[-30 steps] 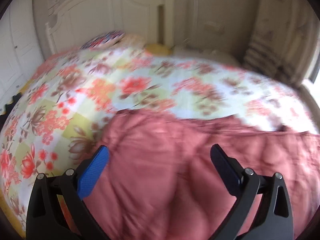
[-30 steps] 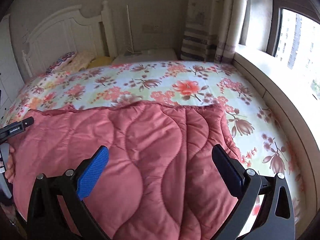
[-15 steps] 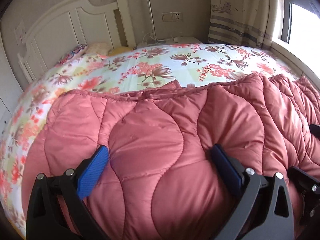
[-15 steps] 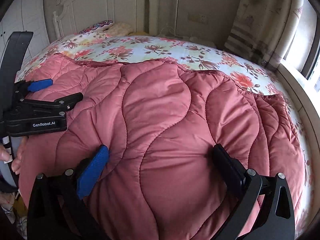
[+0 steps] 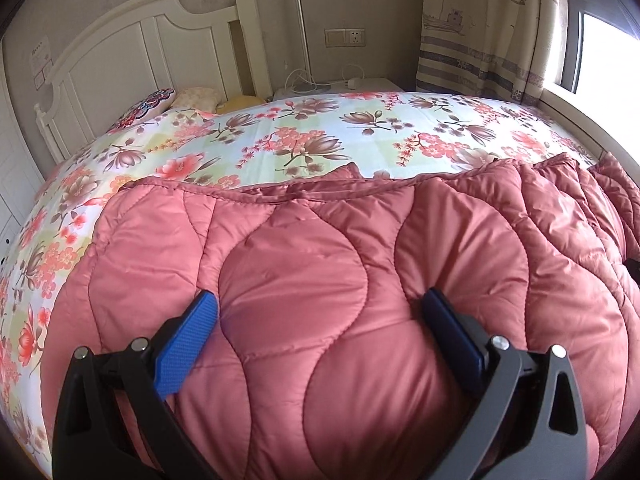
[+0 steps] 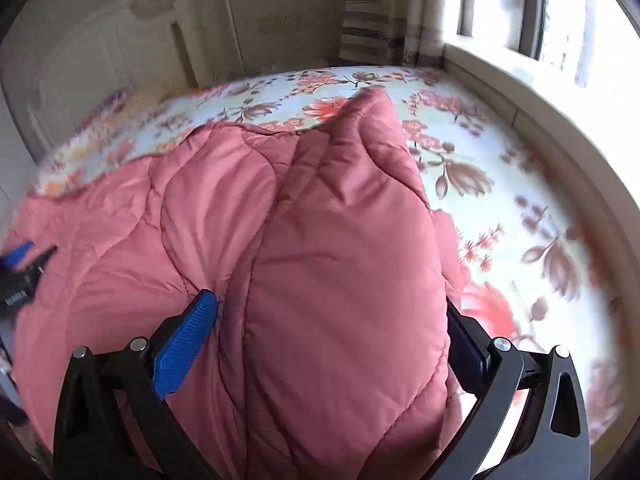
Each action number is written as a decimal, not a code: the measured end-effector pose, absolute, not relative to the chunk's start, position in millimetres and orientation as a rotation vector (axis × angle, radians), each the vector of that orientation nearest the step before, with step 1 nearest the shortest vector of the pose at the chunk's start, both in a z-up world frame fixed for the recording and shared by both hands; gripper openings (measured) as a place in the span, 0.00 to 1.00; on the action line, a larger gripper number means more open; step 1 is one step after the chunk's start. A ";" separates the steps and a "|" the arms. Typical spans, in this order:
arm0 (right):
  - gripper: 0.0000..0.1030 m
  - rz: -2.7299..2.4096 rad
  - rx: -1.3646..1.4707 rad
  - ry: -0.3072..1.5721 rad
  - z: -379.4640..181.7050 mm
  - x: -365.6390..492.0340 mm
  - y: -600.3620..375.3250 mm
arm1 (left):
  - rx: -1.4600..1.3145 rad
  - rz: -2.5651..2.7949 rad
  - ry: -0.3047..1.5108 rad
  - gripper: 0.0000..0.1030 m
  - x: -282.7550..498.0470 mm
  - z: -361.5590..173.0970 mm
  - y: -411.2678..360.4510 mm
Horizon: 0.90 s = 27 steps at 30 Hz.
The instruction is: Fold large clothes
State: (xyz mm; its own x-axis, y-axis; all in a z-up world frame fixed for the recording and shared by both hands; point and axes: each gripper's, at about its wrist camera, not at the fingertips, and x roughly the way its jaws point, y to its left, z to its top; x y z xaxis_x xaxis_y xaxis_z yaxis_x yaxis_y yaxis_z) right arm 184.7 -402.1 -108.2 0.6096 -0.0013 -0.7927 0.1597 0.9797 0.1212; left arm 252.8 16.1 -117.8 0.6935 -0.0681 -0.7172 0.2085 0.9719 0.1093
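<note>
Pink quilted coat (image 5: 304, 280) lies across the near end of the bed (image 5: 320, 136), long axis left to right. Left tongs (image 5: 320, 320) gape wide, pressed onto its middle. Right tongs (image 6: 332, 320), nearer the raised right end, straddle that bunched fabric, likewise apart.

we see a pink quilted garment (image 5: 304, 280), thick and padded, sewn in wavy stitched channels that puff its glossy fabric into rounded lobes. it lies spread across the near part of the flowered bed, its piped far edge running roughly straight from side to side, with one small peak of fabric rising along it. toward the window side it gathers into tight ridges. in the right wrist view the garment (image 6: 332, 264) is bunched up there, one edge lifted into a tall, tilted fold that rises to a rounded tip.
</note>
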 end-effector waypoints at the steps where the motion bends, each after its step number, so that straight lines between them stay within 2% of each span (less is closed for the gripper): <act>1: 0.96 -0.098 0.169 0.919 -106.8 185.9 -400.9 | 0.189 -0.154 0.792 0.98 253.3 -117.8 15.8; 6: 0.96 -0.161 0.091 0.908 -92.7 182.6 -390.3 | 0.170 -0.148 0.803 0.98 252.6 -111.3 21.9; 11: 0.96 -0.105 0.052 0.786 -54.4 161.7 -362.0 | 0.181 -0.091 0.726 0.98 222.2 -80.2 38.8; 14: 0.96 -0.021 0.035 0.743 -39.0 154.3 -337.3 | 0.237 -0.001 0.699 0.98 213.8 -81.5 47.9; 17: 0.96 0.048 -0.011 0.753 -42.6 152.5 -308.9 | 0.221 0.035 0.762 0.98 224.2 -106.6 63.1; 21: 0.96 0.050 -0.136 0.836 -88.3 165.8 -283.3 | 0.152 0.007 0.748 0.98 228.5 -112.3 73.3; 27: 0.96 -0.053 -0.120 0.816 -66.9 162.3 -316.5 | 0.168 0.003 0.750 0.98 231.2 -116.0 69.1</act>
